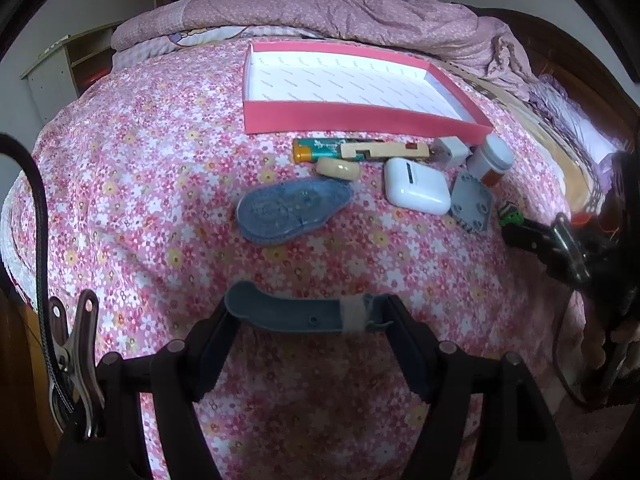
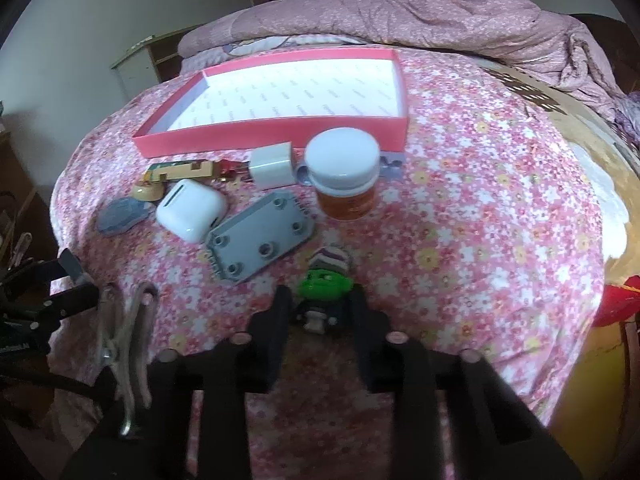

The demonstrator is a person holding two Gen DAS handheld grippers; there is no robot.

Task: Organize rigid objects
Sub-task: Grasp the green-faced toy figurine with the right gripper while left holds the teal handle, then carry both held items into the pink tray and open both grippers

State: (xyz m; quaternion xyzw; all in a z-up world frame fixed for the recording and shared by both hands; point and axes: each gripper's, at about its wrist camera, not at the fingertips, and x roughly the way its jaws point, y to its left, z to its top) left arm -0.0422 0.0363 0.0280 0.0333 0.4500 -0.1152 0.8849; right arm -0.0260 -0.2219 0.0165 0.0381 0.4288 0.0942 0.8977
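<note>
My left gripper (image 1: 306,314) is shut on a blue-grey plastic piece (image 1: 296,312), held crosswise above the floral bedspread. My right gripper (image 2: 320,304) has its fingers on either side of a green-headed toy figure (image 2: 326,280); I cannot tell if they grip it. A pink shallow box (image 1: 360,118) with a white inside lies beyond, also in the right wrist view (image 2: 276,132). In front of it lie a blue tape dispenser (image 1: 288,212), a white earbud case (image 1: 416,186), a grey plate (image 2: 260,240), an orange jar with a white lid (image 2: 344,176), a white charger cube (image 2: 272,166), a battery (image 1: 316,150) and a beige ring (image 1: 338,169).
A crumpled pink quilt (image 1: 340,12) lies along the far side of the bed. A wooden strip toy (image 1: 384,151) lies by the battery. The bed's wooden edge (image 2: 600,200) runs on the right. A white shelf unit (image 1: 60,76) stands at the left.
</note>
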